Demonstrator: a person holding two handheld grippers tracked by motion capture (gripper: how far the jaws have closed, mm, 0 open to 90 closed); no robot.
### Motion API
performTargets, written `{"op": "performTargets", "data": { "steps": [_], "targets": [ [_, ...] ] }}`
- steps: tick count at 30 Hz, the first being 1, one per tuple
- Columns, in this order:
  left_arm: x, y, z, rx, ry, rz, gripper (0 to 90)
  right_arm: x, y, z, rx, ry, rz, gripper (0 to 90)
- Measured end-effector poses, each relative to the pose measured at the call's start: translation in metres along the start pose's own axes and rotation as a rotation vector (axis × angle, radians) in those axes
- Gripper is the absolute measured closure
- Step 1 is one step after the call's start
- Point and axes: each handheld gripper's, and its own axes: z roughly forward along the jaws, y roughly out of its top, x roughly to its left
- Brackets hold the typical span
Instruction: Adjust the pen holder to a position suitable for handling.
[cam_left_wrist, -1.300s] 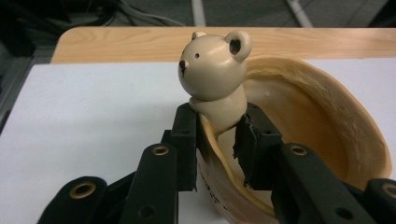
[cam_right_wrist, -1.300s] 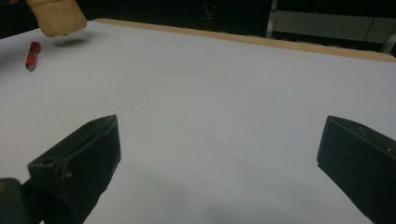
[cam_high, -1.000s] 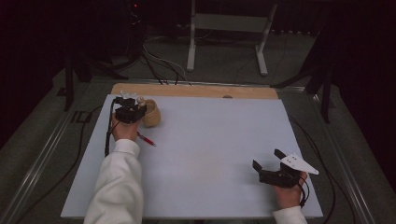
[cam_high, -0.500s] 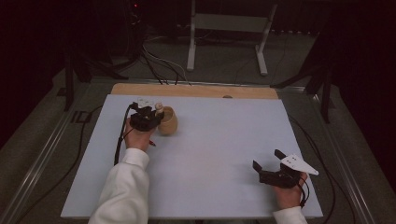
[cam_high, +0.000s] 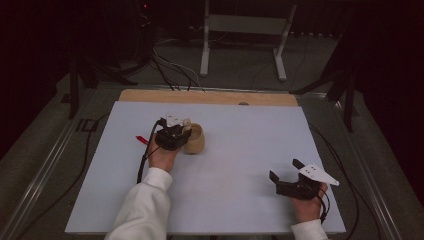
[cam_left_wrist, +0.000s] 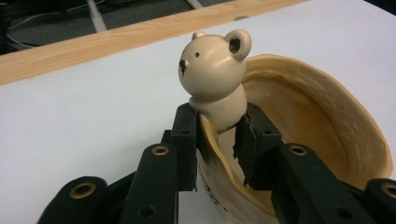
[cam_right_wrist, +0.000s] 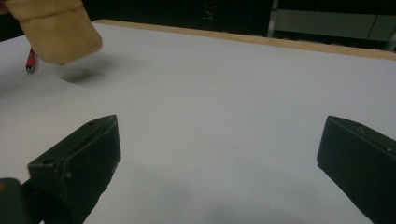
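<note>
A tan cup (cam_high: 196, 141) carries a small bear figure (cam_left_wrist: 215, 65) on its rim. My left gripper (cam_high: 185, 132) is shut on the rim just under the bear, one jaw inside the cup (cam_left_wrist: 303, 121) and one outside. In the right gripper view the cup (cam_right_wrist: 53, 30) hangs tilted above the white table, its shadow lying apart below it. My right gripper (cam_high: 285, 169) rests near the table's front right, open, with nothing between the jaws in the right gripper view (cam_right_wrist: 217, 140).
A red pen (cam_high: 141, 140) lies on the white table sheet (cam_high: 240, 200) just left of the left hand; it is also in the right gripper view (cam_right_wrist: 31, 60). A wooden strip (cam_high: 210, 96) runs along the far edge. Cables and a metal stand (cam_high: 240, 30) lie beyond.
My left gripper has carried the cup to the right and slightly nearer, leaving the red pen behind on its left. The right gripper has not moved.
</note>
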Motion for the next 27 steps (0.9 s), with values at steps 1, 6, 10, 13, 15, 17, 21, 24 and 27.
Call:
{"op": "performTargets", "data": {
  "steps": [1,6,10,13,15,17,21,24,27],
  "targets": [
    [-0.004,-0.001,0.003,0.002,-0.004,0.001,70.7,0.0,0.0,0.0,0.001,0.002,0.002,0.0],
    [-0.02,-0.003,0.017,0.015,-0.034,0.03,70.7,0.001,0.0,0.001,0.003,0.003,-0.003,0.0],
    [-0.029,-0.005,0.027,0.035,-0.047,0.042,70.6,0.001,0.0,0.001,0.005,0.001,0.003,0.0],
    [-0.034,-0.006,0.031,0.044,-0.056,0.054,70.6,0.001,0.0,0.003,0.006,0.002,0.002,0.0],
    [-0.037,-0.007,0.033,0.05,-0.059,0.071,70.5,0.002,0.0,0.003,0.005,0.001,-0.004,0.0],
    [-0.039,-0.008,0.035,0.049,-0.062,0.08,70.4,0.002,0.001,0.003,0.005,0.002,-0.01,0.0],
    [-0.04,-0.009,0.035,0.046,-0.072,0.085,69.8,0.003,0.001,0.003,0.002,-0.001,-0.008,0.0],
    [-0.036,-0.01,0.034,0.028,-0.119,0.046,64.4,0.003,0.001,0.002,0.002,-0.004,-0.013,0.0],
    [-0.032,-0.009,0.031,-0.01,-0.145,0.0,48.8,0.004,0.002,0.002,0.001,-0.006,-0.017,0.0]
  ]
}}
